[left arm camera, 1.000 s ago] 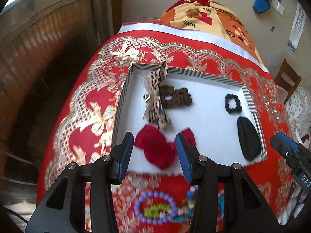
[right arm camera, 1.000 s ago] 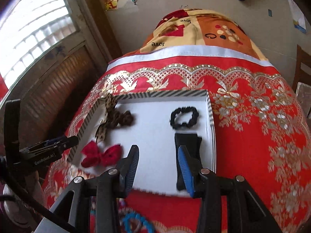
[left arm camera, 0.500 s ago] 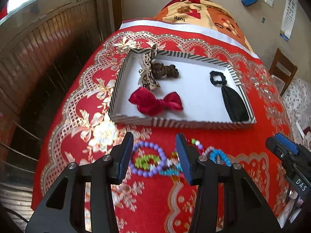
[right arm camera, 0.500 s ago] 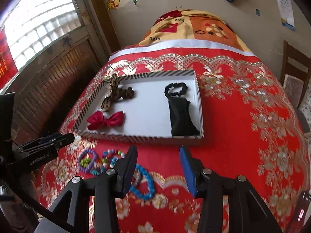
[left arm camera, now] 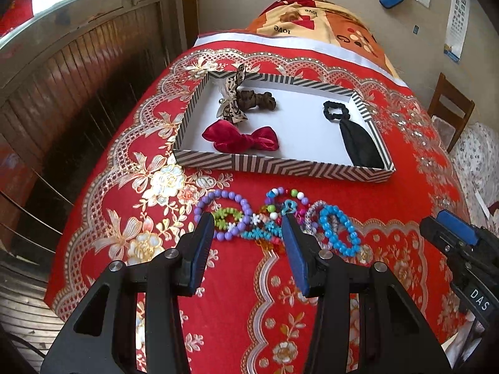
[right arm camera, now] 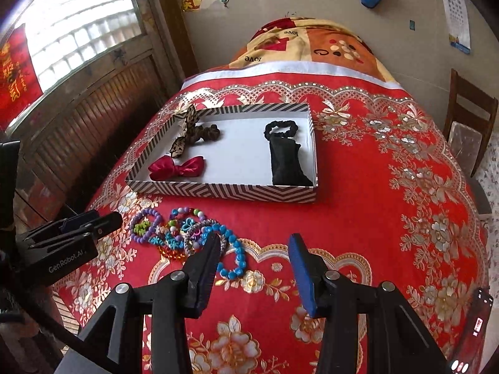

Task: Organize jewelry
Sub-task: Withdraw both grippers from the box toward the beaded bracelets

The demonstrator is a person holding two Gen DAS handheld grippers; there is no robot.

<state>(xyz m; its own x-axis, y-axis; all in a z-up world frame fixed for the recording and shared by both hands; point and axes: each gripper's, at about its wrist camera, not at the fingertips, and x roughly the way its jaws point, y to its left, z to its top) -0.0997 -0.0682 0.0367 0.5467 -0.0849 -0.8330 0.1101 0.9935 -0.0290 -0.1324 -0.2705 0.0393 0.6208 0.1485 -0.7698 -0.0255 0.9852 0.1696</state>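
Both wrist views look down the bed (left arm camera: 405,162) from above its near edge, sharing the striped tray (left arm camera: 280,168) (right arm camera: 224,191) and bracelets (left arm camera: 274,221) (right arm camera: 187,233).

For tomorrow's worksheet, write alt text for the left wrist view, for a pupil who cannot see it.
The open left gripper hovers over a cluster of beaded bracelets on a red floral tablecloth. Beyond them, a striped tray holds a red bow, leopard-print and brown hair ties and a black scrunchie.
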